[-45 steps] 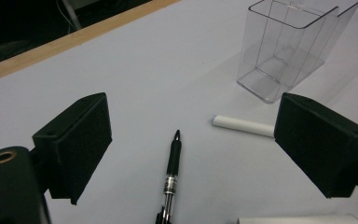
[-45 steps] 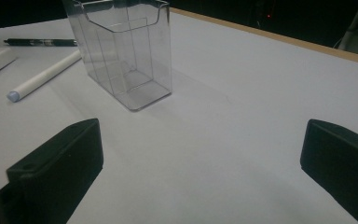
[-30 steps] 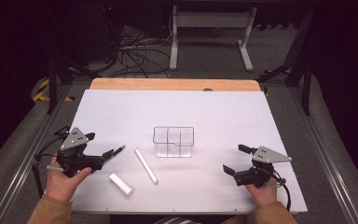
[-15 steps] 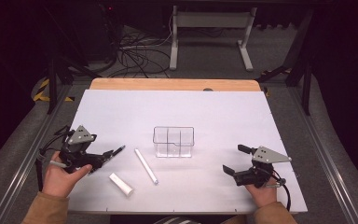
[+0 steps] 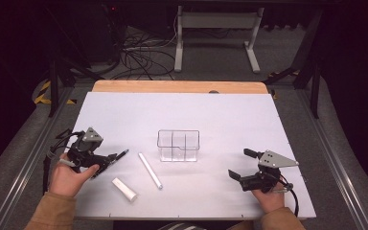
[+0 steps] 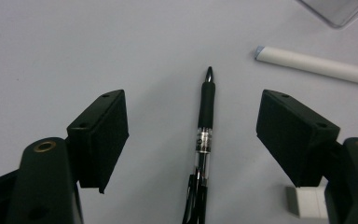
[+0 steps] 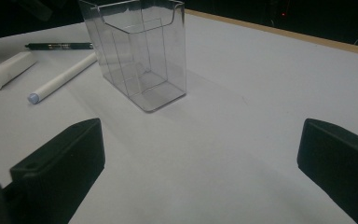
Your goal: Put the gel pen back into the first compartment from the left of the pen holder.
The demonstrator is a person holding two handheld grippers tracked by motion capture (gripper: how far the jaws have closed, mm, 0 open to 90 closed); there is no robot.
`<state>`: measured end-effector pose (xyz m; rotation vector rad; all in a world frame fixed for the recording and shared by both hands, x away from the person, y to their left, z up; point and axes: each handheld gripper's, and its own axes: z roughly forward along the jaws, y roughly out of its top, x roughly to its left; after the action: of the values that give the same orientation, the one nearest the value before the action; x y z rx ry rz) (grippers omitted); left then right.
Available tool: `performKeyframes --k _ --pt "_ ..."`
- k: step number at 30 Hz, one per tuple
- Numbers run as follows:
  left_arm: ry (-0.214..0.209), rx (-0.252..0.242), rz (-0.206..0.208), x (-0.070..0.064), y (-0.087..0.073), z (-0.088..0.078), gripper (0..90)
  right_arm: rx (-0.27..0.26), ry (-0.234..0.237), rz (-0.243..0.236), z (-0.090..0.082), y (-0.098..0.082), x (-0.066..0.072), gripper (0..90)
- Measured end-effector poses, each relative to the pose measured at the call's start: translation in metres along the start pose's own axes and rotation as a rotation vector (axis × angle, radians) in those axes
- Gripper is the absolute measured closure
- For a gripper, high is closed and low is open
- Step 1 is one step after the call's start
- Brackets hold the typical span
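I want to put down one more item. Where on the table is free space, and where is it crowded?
Free: the far half of the white table, behind the clear organizer, and the patch between it and the right gripper. Crowded: front left, where the black pen, long white tube and short white tube lie by the left gripper.

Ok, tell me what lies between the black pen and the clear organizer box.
In the high view, a long white marker lies slantwise on the table between the black pen and the clear organizer box, touching neither.

Black pen (image 6: 205, 126), white tube (image 5: 150, 170) — clear box (image 5: 178, 145) on pale grey table (image 5: 230, 115).
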<state>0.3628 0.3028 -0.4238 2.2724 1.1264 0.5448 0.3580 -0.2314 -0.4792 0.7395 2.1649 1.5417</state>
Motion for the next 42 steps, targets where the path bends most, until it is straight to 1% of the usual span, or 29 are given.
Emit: performKeyframes --k 1,3,4,6,8,9,12,13,18,20,21,22,23,26,27,29,31,33,34,35,38,39,42 --pt "-0.003 0.021 -0.001 0.001 0.000 0.002 27.1 0.000 0.001 0.000 0.000 0.000 0.000 1.2" --pt "-0.014 0.046 0.003 0.004 -0.001 0.004 27.9 0.000 0.004 -0.001 0.000 0.000 0.000 1.3" --pt "-0.014 0.046 0.003 0.004 -0.001 0.004 28.4 0.000 0.005 -0.001 0.000 0.000 0.000 1.4" --pt "-0.022 0.089 0.003 0.007 -0.002 0.007 29.5 0.000 0.006 0.005 0.000 0.000 0.000 1.4" --pt "-0.032 0.112 0.005 0.007 -0.001 0.009 29.7 0.001 0.005 0.004 0.000 0.000 0.000 1.5" --pt "-0.032 0.112 0.005 0.007 -0.001 0.009 29.8 0.003 0.006 0.001 0.001 0.000 0.000 1.5" --pt "-0.057 0.143 0.007 0.008 0.000 0.013 30.9 0.002 0.006 0.002 0.001 0.000 0.000 1.7" --pt "-0.080 0.166 0.001 0.008 0.000 0.015 32.1 0.001 0.008 0.000 0.001 0.000 0.000 1.7" --pt "-0.093 0.171 -0.017 0.009 0.001 0.015 33.7 0.002 0.009 0.001 0.001 0.000 0.000 1.8" --pt "-0.092 0.170 -0.020 0.009 0.001 0.015 35.2 0.003 0.009 -0.001 0.001 0.000 0.000 1.9" --pt "-0.090 0.169 -0.023 0.009 0.001 0.015 38.4 0.003 0.008 -0.001 0.001 0.000 0.000 2.0" --pt "-0.087 0.164 -0.025 0.009 0.001 0.015 38.4 0.003 0.008 -0.001 0.001 0.000 0.000 2.0" --pt "-0.096 0.156 -0.038 0.009 0.002 0.015 44.2 0.003 0.010 -0.001 0.001 0.000 0.000 2.0" --pt "-0.101 0.157 -0.040 0.008 0.002 0.016 48.4 0.003 0.010 -0.003 0.001 0.000 0.000 2.1" --pt "-0.098 0.166 -0.026 0.006 0.004 0.019 49.0 0.003 0.010 -0.004 0.001 0.000 0.000 2.2" --pt "-0.091 0.174 -0.012 0.003 0.005 0.023 49.4 0.003 0.012 -0.005 0.001 0.000 0.000 2.1" --pt "-0.090 0.178 -0.007 0.003 0.005 0.025 50.0 0.003 0.010 -0.003 0.001 0.000 0.000 2.2" --pt "-0.088 0.201 0.007 0.001 0.007 0.031 53.4 0.003 0.013 -0.004 0.001 0.000 0.000 2.3" --pt "-0.088 0.201 0.007 0.001 0.007 0.031 55.3 0.003 0.014 -0.008 0.001 0.000 0.000 2.3" --pt "-0.089 0.219 0.018 0.000 0.008 0.034 57.2 0.003 0.015 -0.008 0.001 0.000 0.000 2.3" --pt "-0.081 0.234 0.027 0.000 0.008 0.037 60.4 0.002 0.016 -0.008 0.002 0.000 0.000 2.3" --pt "-0.074 0.255 0.034 0.000 0.009 0.038 61.6 0.003 0.017 -0.008 0.001 0.000 0.000 2.4" --pt "-0.070 0.274 0.041 -0.001 0.009 0.040 64.6 0.003 0.018 -0.006 0.002 0.000 0.001 2.4"
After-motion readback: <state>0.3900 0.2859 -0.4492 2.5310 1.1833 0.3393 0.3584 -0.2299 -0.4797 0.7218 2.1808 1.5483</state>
